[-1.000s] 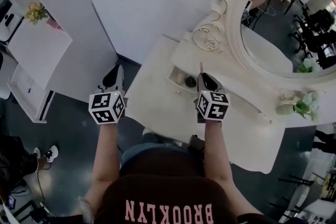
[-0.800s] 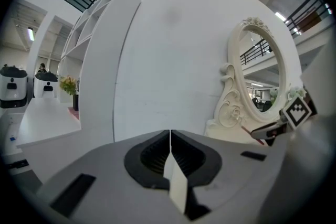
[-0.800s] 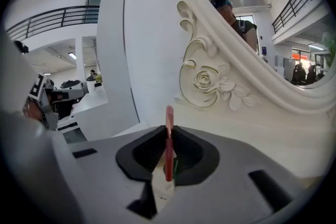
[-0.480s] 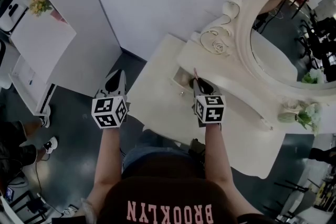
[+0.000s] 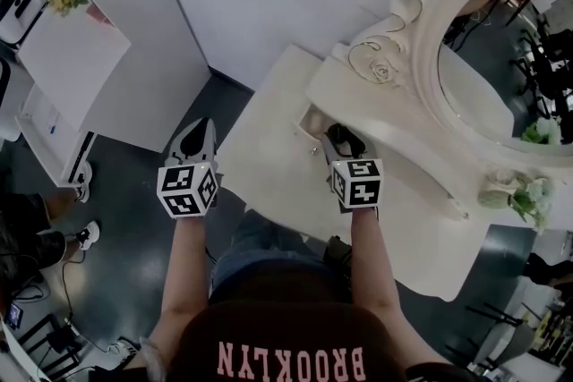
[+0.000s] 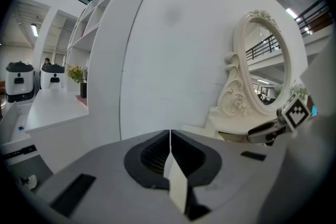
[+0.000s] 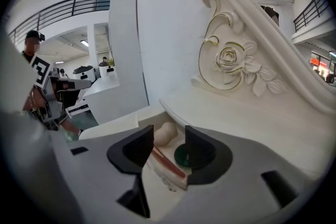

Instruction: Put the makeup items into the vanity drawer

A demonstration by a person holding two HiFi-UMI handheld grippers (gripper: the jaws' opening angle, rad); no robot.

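Note:
The vanity drawer stands open in the cream vanity. My right gripper hangs over it. Its jaws have just been opening and now stand apart. A thin red-brown pencil lies loose in the drawer below the gap, and no pad presses on it. A cream makeup sponge and a dark green round compact lie beside it. My left gripper hangs off the vanity's left edge, shut with nothing in it.
An oval mirror with a carved rose frame rises behind the drawer. A flower bunch sits at the vanity's right. A white cabinet stands left of my left gripper. The vanity's front edge runs close to the person's legs.
My right gripper has sunk to the drawer. The thin pencil that stuck out past its tips no longer shows there, and the jaws have parted. My left gripper has lowered slightly.

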